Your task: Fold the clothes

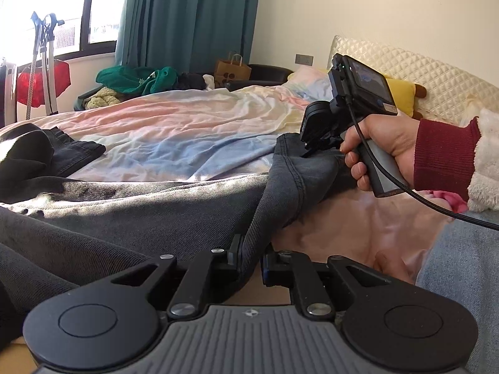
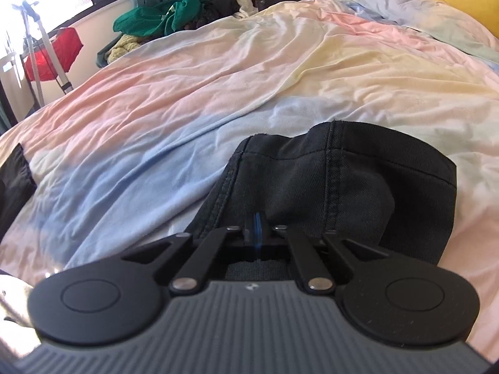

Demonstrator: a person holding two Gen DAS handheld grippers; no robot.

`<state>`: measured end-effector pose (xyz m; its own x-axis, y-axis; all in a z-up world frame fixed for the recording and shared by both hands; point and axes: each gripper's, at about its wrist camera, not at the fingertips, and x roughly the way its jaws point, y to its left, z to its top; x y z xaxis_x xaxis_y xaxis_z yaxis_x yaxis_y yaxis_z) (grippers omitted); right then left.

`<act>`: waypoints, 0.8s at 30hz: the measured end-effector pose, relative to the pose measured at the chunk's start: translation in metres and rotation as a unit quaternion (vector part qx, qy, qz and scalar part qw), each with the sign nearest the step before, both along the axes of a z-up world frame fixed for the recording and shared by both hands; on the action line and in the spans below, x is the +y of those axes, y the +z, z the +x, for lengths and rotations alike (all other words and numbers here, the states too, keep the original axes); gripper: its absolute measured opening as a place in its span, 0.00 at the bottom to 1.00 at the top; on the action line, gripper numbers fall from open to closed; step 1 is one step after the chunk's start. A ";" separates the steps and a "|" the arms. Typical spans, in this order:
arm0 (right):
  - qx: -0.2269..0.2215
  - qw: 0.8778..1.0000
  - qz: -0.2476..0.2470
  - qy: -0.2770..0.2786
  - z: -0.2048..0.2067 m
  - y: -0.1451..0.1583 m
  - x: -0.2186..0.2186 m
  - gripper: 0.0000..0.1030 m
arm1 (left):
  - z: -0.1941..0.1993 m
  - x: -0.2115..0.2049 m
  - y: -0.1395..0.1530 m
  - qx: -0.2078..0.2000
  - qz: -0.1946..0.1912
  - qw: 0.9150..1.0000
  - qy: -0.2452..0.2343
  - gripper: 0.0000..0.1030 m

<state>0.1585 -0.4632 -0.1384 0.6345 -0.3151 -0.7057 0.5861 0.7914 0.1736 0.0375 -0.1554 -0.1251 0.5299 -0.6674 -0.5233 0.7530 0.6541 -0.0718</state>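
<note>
- A sunlit bedroom: teal curtain (image 1: 190, 15) by the window, a bed (image 2: 218, 71) under a crumpled pastel sheet of pink, blue and yellow, a quilted cream headboard (image 1: 414, 74) and a paper bag (image 1: 232, 70) at the far side.
- The task's thing, a pair of dark grey jeans (image 1: 124, 215), lies across the near part of the bed, one end bunched at the left, the hem end lifted toward the right.
- The left tongs (image 1: 251, 258) are pressed onto a rope-like ridge of the denim, pinching it between the tips.
- The right tongs (image 2: 257, 233) look drawn together on the hem end of the same jeans; the left view shows them gripping the cloth with a hand (image 1: 383, 152) in a dark red cuff on the handle.
- The denim is heavy twill, with thick double-stitched seams and a stiff turned hem; the sheet beneath is thin, soft and heavily wrinkled.
- Risk, as I judge it: both grips are narrow, so the weight of the hanging cloth could drag a seam out of the tips.
- The loose sheet could ruck up under the jeans and spoil a flat fold.
- The trailing black cable (image 1: 436, 205) might snag the fabric.
</note>
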 end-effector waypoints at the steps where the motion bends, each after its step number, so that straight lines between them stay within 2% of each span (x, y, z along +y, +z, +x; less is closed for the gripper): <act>1: -0.011 1.000 -0.001 -0.009 -0.004 0.003 -0.002 0.02 | 0.000 0.001 0.001 0.000 -0.005 1.000 0.002 0.11; 5: -0.055 0.997 -0.001 -0.044 -0.024 0.017 -0.010 0.02 | 0.000 0.005 0.004 0.002 -0.026 1.000 0.002 0.11; 8: -0.091 0.994 0.041 -0.048 -0.034 0.020 -0.018 0.03 | 0.002 0.005 0.003 0.012 -0.034 0.999 -0.007 0.12; 11: -0.105 0.991 0.059 -0.052 -0.040 0.020 -0.023 0.05 | 0.004 0.004 0.002 0.022 -0.042 0.999 -0.016 0.18; 13: -0.109 0.988 0.078 -0.074 -0.045 0.018 -0.030 0.06 | 0.017 -0.004 -0.001 0.051 -0.061 0.997 -0.017 0.23; 14: -0.111 0.986 0.086 -0.089 -0.048 0.018 -0.033 0.06 | 0.024 -0.009 -0.002 0.066 -0.072 0.995 -0.017 0.30; 15: -0.116 0.983 0.092 -0.111 -0.053 0.019 -0.037 0.06 | 0.031 -0.013 -0.003 0.082 -0.083 0.993 -0.017 0.40; 18: -0.131 0.975 0.104 -0.149 -0.066 0.021 -0.044 0.06 | 0.053 -0.027 -0.006 0.129 -0.114 0.985 -0.018 0.50; 22: -0.126 0.970 0.122 -0.167 -0.072 0.017 -0.050 0.07 | 0.082 -0.045 -0.010 0.190 -0.156 0.969 -0.018 0.57; 24: -0.125 0.969 0.126 -0.173 -0.074 0.015 -0.052 0.07 | 0.100 -0.062 -0.016 0.227 -0.161 0.960 -0.008 0.59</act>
